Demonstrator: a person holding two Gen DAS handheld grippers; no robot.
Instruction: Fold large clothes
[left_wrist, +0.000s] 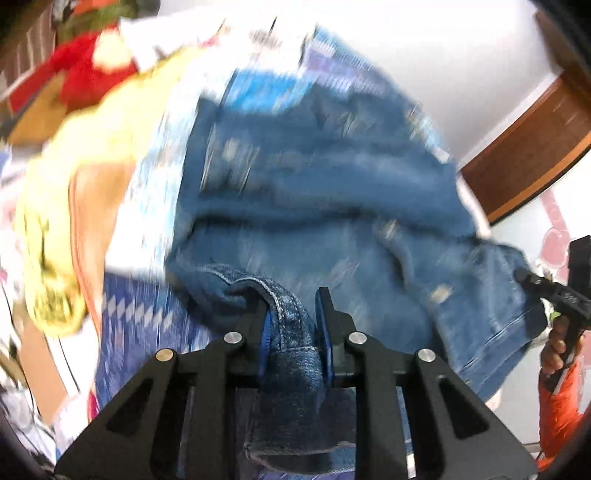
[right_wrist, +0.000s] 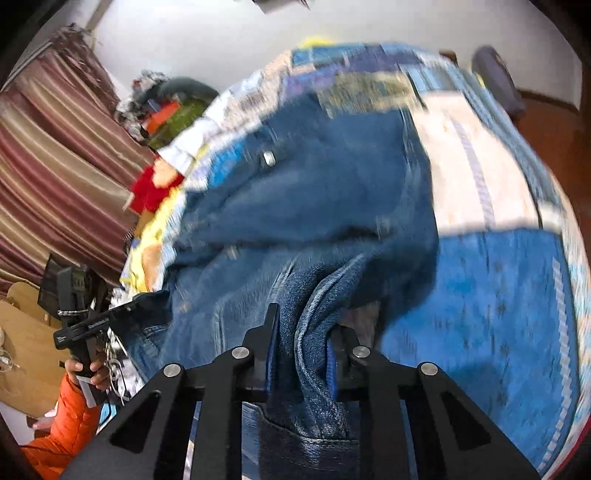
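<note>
A blue denim jacket (left_wrist: 314, 192) hangs stretched between both grippers above a patterned bedspread (left_wrist: 147, 317). My left gripper (left_wrist: 291, 314) is shut on a thick denim hem, bunched between its blue pads. My right gripper (right_wrist: 306, 328) is shut on another folded denim edge of the jacket (right_wrist: 314, 206). In the left wrist view the right gripper (left_wrist: 543, 286) holds the jacket's far corner at the right edge. In the right wrist view the left gripper (right_wrist: 107, 317) holds it at the left. Both views are motion-blurred.
A patchwork blue and white bedspread (right_wrist: 498, 295) lies under the jacket. A yellow garment (left_wrist: 74, 177) and red cloth (left_wrist: 74, 74) lie at the left. Striped curtains (right_wrist: 55, 166) hang at the left, a wooden headboard (left_wrist: 535, 147) at the right. An orange sleeve (right_wrist: 62, 424) shows.
</note>
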